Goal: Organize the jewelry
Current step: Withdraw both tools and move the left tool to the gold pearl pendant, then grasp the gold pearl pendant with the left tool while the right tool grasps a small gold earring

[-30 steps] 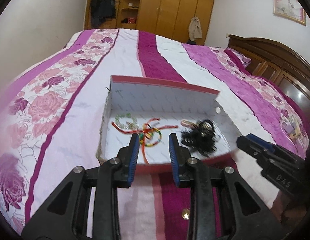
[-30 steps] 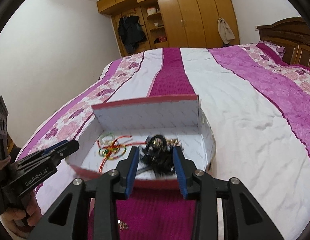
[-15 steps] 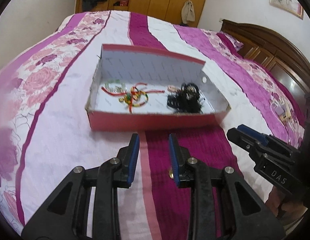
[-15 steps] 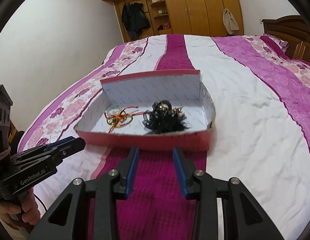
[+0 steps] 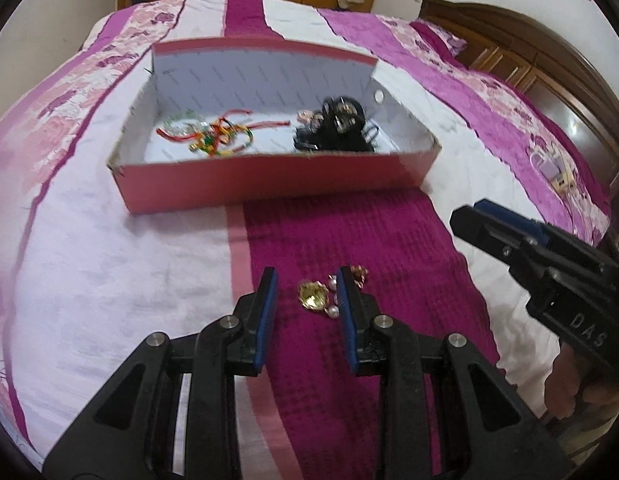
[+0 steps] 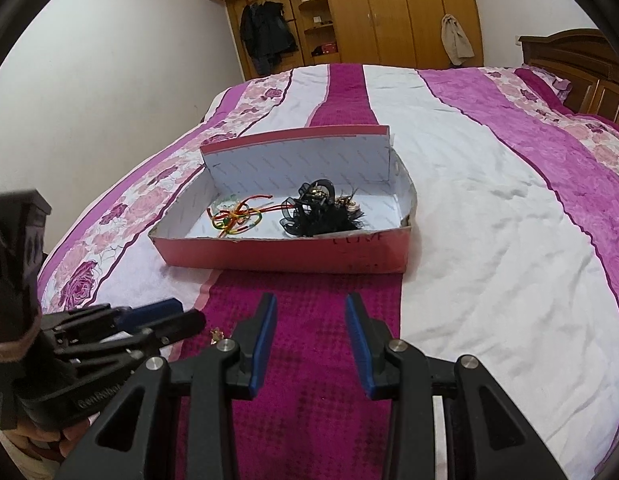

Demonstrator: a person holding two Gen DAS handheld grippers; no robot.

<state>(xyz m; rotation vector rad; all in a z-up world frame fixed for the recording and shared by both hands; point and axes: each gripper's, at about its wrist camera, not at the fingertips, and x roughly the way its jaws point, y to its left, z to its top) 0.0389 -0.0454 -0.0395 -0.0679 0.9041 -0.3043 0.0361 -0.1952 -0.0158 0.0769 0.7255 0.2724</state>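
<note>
Left tongs (image 5: 305,292): black frame, blue-lined fingers (image 5: 268,296), jaws parted wide, nothing clamped, angled downward and held low. Seen from the right wrist view at lower left (image 6: 181,320), tips pointing right, gripped from below by a bare hand (image 6: 41,436).

Right tongs (image 6: 311,318): same black build, blue pads (image 6: 355,320) spread apart, nothing between them, pointing forward and slightly down. In the left wrist view it enters from the right edge (image 5: 469,220), tips aimed left; part of the holding hand (image 5: 565,384) shows beneath the handle.
</note>
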